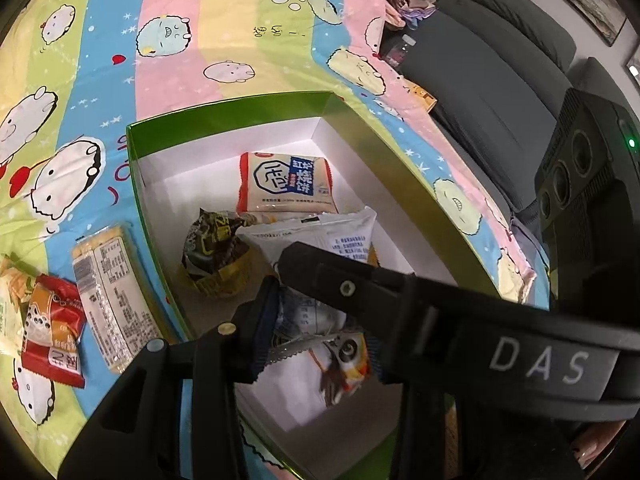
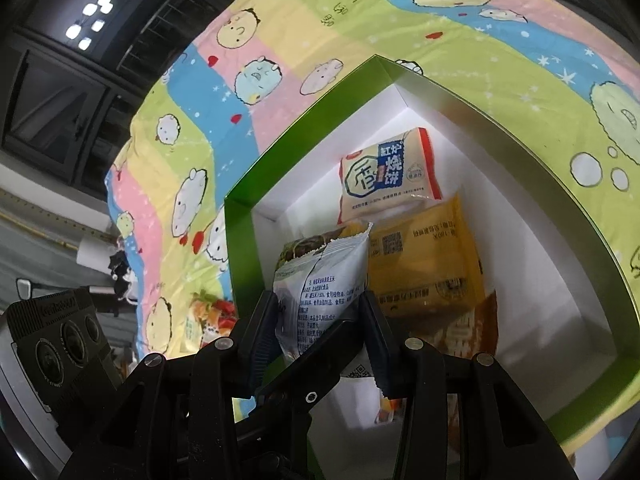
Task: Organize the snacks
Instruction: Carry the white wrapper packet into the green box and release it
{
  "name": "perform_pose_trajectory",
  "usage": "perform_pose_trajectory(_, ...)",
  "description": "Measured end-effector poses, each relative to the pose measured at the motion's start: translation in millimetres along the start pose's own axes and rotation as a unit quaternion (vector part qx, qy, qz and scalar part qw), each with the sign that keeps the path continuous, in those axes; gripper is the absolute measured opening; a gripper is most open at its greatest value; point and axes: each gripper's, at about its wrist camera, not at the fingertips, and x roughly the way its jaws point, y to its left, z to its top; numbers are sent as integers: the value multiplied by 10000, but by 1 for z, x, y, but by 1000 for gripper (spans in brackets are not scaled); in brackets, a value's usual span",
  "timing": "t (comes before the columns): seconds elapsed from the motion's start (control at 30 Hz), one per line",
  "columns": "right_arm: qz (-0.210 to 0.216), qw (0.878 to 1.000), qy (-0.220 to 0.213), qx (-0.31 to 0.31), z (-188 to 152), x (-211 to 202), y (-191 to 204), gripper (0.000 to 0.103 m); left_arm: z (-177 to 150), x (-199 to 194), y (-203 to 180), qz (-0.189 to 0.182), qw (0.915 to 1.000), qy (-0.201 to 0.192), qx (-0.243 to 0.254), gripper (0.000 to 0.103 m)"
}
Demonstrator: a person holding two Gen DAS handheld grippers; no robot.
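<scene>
White letters "DAS" stand on a black gripper arm (image 1: pixel 540 360); "缸炉烧饼" is printed on the cream-and-orange biscuit packet (image 2: pixel 386 174).

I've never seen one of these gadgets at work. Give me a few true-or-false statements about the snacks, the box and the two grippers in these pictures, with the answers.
1. The right gripper holds a white snack packet over the green box. True.
2. The green box has nothing in it. False: several packets lie inside, among them a cream and orange biscuit packet.
3. A few snacks lie on the cartoon-print cloth outside the box. True: a red packet and a pale long packet lie beside it.
4. The left gripper has nothing between its fingers. False: it grips a crinkled packet.
5. The box is red inside. False: its inner walls are white.
</scene>
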Motion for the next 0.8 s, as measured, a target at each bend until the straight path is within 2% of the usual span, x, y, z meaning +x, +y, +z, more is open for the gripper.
perform_pose_trajectory(0.6, -153, 9997, -182, -62, 17, 8, -5, 45, 15, 16, 0, 42, 10000, -31, 53, 39)
perform_pose_trajectory(0.8, -197, 9997, -136, -29, 14, 13, -7, 45, 14, 21, -3, 330, 9993, 56, 174, 40)
